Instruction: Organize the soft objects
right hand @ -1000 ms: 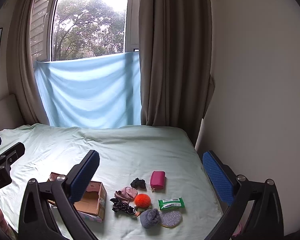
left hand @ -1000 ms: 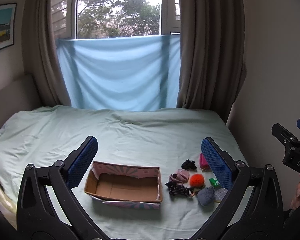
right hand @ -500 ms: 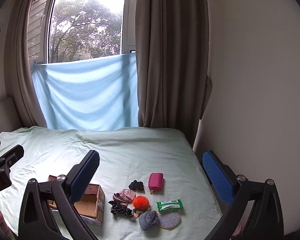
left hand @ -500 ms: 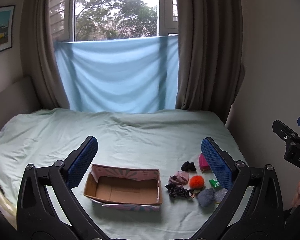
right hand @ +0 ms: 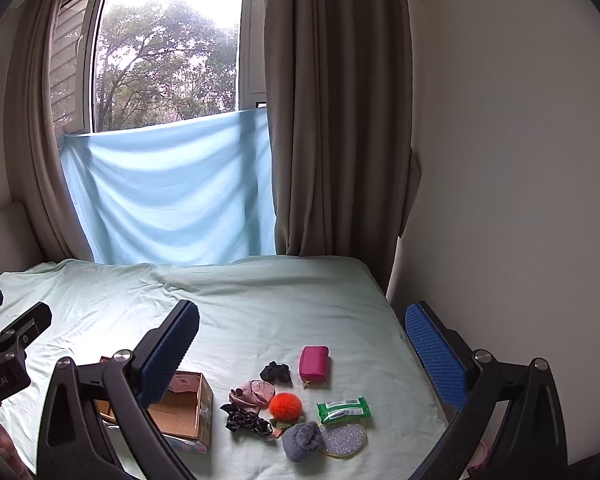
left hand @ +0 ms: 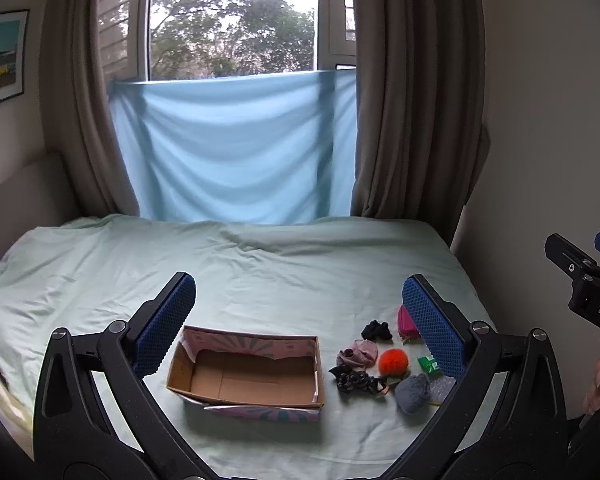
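Observation:
An open cardboard box (left hand: 244, 376) (right hand: 180, 412) lies empty on the pale green bed. Right of it lies a cluster of small items: orange pom-pom (left hand: 393, 361) (right hand: 285, 405), grey fuzzy ball (left hand: 412, 393) (right hand: 303, 441), pink scrunchie (left hand: 358, 352) (right hand: 254, 392), black patterned scrunchie (left hand: 354, 380) (right hand: 246, 421), black scrunchie (left hand: 376, 330) (right hand: 276, 372), magenta pouch (right hand: 314, 363), green wipes pack (right hand: 342, 409) and glittery pad (right hand: 345, 438). My left gripper (left hand: 300, 320) is open above the box. My right gripper (right hand: 302, 346) is open above the cluster. Both are empty.
The bed sheet (left hand: 260, 264) stretches back to a blue cloth (left hand: 236, 148) and brown curtains under the window. A wall (right hand: 500, 160) runs along the bed's right edge. The other gripper shows at the edge of each view.
Both cameras have tilted up and drawn back slightly; the box and items sit a little lower in view. Nothing on the bed has moved.

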{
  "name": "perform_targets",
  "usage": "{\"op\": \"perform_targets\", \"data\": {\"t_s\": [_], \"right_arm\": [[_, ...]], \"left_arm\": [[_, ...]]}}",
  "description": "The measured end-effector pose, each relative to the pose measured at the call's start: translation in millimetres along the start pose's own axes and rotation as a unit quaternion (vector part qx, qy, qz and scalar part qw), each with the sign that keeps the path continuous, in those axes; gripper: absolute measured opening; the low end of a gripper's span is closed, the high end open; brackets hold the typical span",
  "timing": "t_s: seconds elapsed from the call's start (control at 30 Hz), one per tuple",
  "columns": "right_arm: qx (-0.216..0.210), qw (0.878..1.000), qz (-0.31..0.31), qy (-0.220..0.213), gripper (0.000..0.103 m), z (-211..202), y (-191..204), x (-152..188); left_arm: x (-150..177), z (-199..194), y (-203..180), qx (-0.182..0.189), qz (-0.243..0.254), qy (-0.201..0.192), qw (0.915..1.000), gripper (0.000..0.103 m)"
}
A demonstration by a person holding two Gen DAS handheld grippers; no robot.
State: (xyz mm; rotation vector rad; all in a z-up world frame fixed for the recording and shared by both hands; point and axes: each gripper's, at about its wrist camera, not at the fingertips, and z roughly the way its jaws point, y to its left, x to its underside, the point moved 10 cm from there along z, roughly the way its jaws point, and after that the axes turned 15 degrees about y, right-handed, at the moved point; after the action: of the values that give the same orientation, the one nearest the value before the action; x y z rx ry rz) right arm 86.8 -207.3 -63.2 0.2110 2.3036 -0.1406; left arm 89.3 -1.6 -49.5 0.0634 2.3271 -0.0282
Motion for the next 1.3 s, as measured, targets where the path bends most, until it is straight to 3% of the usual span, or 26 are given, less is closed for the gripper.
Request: {"op": "perform_targets", "data": {"t_s": [1.07,1.3], "right_arm": [[-0.004,1.0,0.006,0.008,0.103,-2,0,5],[-0.003,1.0,0.002,0.022,0.103,3,-4,6]], "left_arm": [[4,7,-7,-0.004,0.001,0.015,0.9999,0.103],[7,25,-20,-0.004,0.004,0.039,0.9992,0.103]]}}
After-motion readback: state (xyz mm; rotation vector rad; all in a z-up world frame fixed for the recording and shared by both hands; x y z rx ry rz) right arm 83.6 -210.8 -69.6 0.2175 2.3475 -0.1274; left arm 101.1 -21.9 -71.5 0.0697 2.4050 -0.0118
